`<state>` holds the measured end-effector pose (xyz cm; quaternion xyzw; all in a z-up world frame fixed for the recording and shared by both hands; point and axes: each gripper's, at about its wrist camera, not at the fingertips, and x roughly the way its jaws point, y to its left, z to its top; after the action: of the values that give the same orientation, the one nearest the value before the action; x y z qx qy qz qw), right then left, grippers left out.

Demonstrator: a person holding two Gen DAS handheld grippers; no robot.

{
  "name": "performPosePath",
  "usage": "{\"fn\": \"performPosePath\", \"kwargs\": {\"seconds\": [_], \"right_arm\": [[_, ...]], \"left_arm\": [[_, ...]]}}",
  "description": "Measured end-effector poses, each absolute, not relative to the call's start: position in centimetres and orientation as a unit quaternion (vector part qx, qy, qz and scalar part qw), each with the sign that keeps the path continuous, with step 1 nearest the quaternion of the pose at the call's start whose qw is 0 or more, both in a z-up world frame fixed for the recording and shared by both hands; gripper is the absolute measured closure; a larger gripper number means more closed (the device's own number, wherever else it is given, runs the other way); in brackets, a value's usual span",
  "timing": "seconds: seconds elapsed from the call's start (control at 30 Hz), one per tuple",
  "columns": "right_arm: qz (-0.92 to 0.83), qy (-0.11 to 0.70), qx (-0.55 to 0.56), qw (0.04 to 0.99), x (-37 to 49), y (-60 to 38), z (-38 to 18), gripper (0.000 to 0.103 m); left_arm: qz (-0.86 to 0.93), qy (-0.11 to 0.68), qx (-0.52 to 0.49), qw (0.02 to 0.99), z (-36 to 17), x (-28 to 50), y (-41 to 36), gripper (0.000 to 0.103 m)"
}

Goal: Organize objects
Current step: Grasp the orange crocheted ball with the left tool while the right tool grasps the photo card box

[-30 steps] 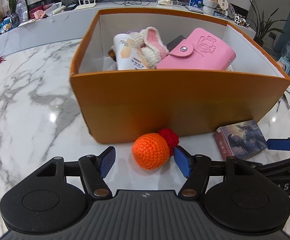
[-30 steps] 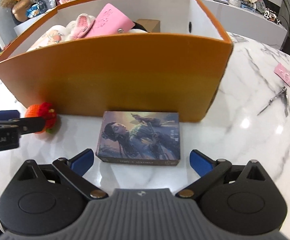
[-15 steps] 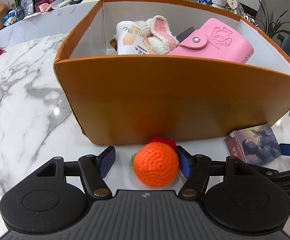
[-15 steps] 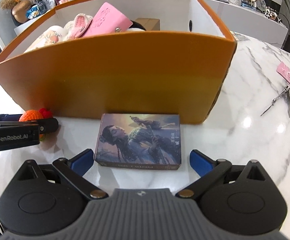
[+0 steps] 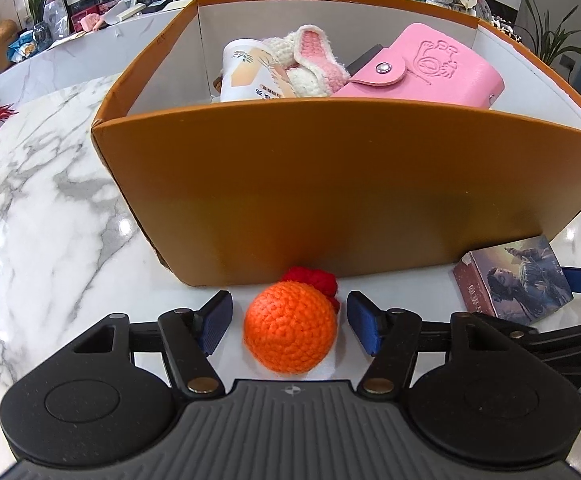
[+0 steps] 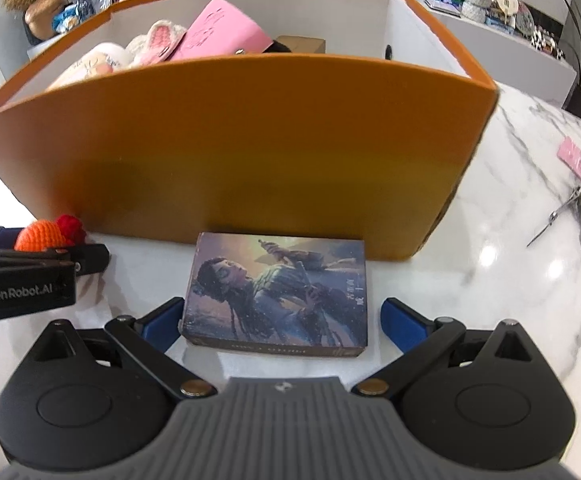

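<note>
Left gripper (image 5: 288, 322): jaws stood wide, gripping nothing; the orange crocheted ball (image 5: 290, 327) lay on the marble table (image 5: 42, 208) between the two blue pads, a narrow gap on either side, its red tuft toward the orange box (image 5: 330, 200) just beyond the tips. Right gripper (image 6: 282, 320): jaws likewise spread and empty; the illustrated card box (image 6: 278, 290) lay flat between them, left pad just beside its edge, right pad apart, its far edge close to the box wall.
</note>
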<state>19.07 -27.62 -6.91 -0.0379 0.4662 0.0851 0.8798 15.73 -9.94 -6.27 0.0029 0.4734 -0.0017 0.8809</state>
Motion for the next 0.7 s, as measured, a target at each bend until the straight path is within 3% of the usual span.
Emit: {"fn": "performPosePath", "kwargs": {"seconds": [0.1,0.37,0.4,0.5,0.53,0.57,0.7], "right_arm": [[0.081,0.464,-0.041,0.881,18.8,-27.7,-6.9,0.001],[0.076,0.462,-0.041,0.883,19.8,-27.1,-6.9,0.001],[0.075,0.462,-0.041,0.883,20.3,-26.6,-7.0,0.001],[0.076,0.462,-0.041,0.883,20.3,-26.6,-7.0,0.001],[0.075,0.462,-0.042,0.882,20.2,-26.7,-7.0,0.003],[0.077,0.460,-0.038,0.884,20.1,-26.7,-6.9,0.012],[0.073,0.462,-0.037,0.883,21.1,-26.7,-6.9,0.012]], "left_arm": [[0.000,0.470,0.003,0.883,-6.2,15.7,-9.9,0.039],[0.002,0.468,0.003,0.884,-6.2,15.7,-9.8,0.045],[0.001,0.466,0.002,0.885,-6.1,15.7,-9.8,0.053],[0.001,0.466,0.005,0.885,-6.0,15.7,-9.8,0.055],[0.001,0.467,0.005,0.884,-6.0,15.8,-9.8,0.055],[0.001,0.468,0.006,0.884,-6.0,15.8,-9.8,0.055],[0.001,0.468,0.010,0.884,-6.0,15.7,-9.8,0.055]]}}
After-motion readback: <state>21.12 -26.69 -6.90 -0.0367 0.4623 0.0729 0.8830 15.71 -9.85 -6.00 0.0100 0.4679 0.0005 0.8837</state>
